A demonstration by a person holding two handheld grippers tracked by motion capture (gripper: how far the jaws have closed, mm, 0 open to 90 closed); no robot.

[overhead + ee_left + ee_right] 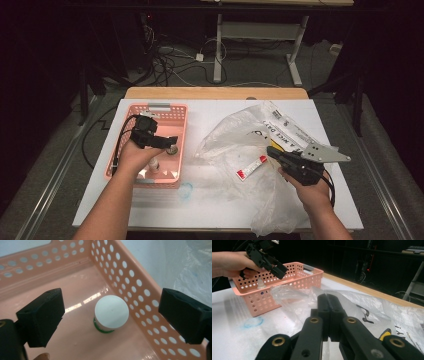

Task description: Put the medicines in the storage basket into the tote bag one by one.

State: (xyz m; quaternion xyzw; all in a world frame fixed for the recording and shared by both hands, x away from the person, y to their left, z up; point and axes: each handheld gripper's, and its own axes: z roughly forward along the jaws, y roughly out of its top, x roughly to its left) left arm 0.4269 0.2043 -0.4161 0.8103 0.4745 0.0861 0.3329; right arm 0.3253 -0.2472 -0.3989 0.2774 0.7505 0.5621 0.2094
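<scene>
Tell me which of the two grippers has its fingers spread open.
The left gripper, held over the pink basket above a white-capped jar; its fingers stand wide apart. The right gripper, at the plastic bag, has its fingers pressed together.

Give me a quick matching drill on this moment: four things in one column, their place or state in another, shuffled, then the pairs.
Things:
1. left gripper
2. right gripper
3. white-capped jar
4. plastic bag

Places or states:
A. lies crumpled on the white table top, right of the basket
B. jaws pressed together
C. stands on the floor of the pink basket, near its holed wall
D. jaws spread wide above the basket, nothing between the pads

Pairs: 1-D, 2-B, 3-C, 4-A
</scene>
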